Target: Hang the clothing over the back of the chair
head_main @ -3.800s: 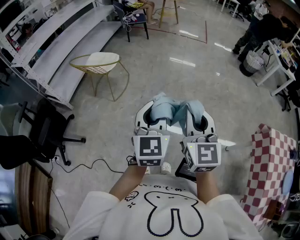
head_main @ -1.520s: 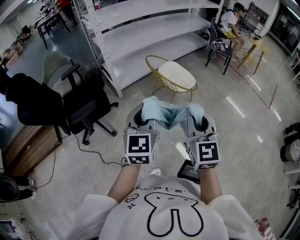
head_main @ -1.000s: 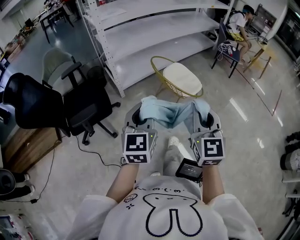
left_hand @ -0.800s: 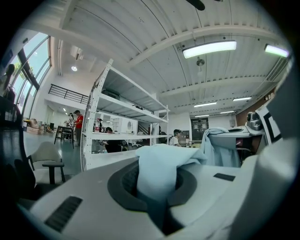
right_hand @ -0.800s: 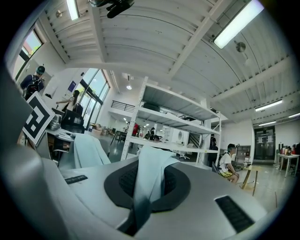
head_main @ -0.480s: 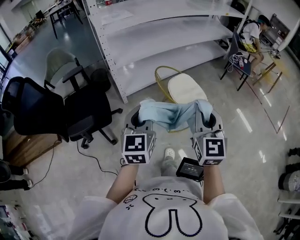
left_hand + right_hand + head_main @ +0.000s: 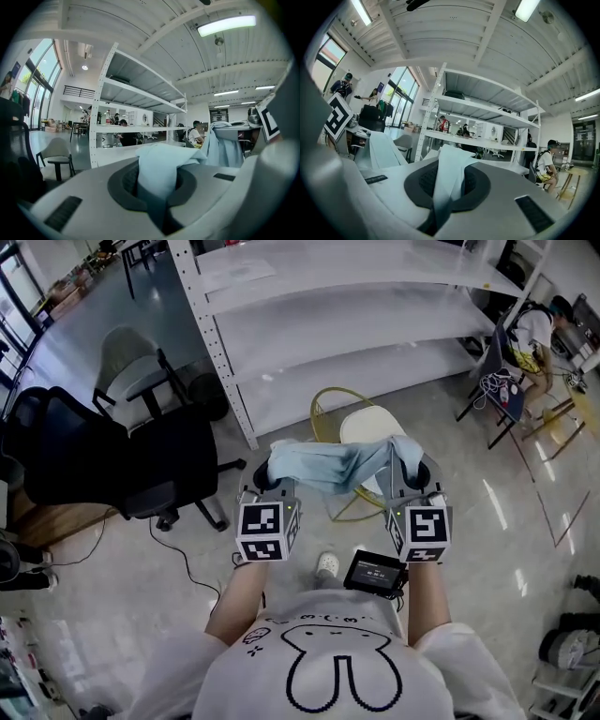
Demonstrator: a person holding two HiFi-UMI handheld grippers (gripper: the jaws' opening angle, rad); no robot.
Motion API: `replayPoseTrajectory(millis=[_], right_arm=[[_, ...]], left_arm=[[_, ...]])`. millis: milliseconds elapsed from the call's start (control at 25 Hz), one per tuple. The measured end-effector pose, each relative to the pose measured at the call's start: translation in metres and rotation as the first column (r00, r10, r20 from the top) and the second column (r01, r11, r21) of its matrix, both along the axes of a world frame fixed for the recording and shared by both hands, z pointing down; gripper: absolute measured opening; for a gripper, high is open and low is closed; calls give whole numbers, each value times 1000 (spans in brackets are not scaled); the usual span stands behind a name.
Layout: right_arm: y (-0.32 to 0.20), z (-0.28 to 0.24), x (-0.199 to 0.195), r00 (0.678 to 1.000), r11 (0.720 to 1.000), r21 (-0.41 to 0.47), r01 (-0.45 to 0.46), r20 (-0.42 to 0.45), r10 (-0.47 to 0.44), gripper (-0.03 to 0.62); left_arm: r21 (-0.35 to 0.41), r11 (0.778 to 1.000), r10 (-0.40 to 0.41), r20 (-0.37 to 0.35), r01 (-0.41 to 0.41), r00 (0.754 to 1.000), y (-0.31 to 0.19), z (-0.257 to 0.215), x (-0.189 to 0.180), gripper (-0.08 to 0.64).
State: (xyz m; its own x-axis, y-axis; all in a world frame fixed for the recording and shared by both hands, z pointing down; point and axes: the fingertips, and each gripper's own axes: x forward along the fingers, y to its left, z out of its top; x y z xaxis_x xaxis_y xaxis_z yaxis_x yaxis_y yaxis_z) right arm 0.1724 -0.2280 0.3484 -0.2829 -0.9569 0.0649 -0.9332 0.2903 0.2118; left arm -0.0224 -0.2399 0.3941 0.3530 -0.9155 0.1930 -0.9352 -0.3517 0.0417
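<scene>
A light blue piece of clothing (image 7: 328, 465) hangs stretched between my two grippers at chest height. My left gripper (image 7: 269, 476) is shut on its left end, my right gripper (image 7: 411, 474) on its right end. In the left gripper view the cloth (image 7: 159, 171) bunches up out of the closed jaws; in the right gripper view a fold of cloth (image 7: 449, 180) stands pinched the same way. A yellow wire chair with a white seat (image 7: 367, 425) stands on the floor just beyond the cloth, partly hidden by it.
White metal shelving (image 7: 356, 324) runs across the back. A black office chair (image 7: 103, 460) and a grey chair (image 7: 131, 357) stand at the left, with a cable (image 7: 187, 563) on the floor. A seated person (image 7: 536, 329) and a small chair are at the far right.
Both grippers have carried the cloth forward towards the shelving. The yellow chair now lies directly behind the cloth, and the black office chair has slid further left in the view.
</scene>
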Motion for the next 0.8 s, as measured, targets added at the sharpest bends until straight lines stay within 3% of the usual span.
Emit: replayPoseTrajectory(millis=[160,440,640,800], right_arm=[[-36,9,10,998,998,-33,48,-42,-49,15],[-96,34,27,983,991,-88,97,-145,-109,15],[-131,55,20,959,977,-174,126,-231,-165,16],[-151,75,10,923,945,-276,177,-287,-257,17]], left_arm=[[-22,1000,-4,49,5,999,-24,12,5,34],[-127,992,15,154,5,988,-64,52,-2,34],[-218,971,141,212,-94,967,-93,77,-6,34],[-329,922,282,209,-204,937,-107,101,-2,35]])
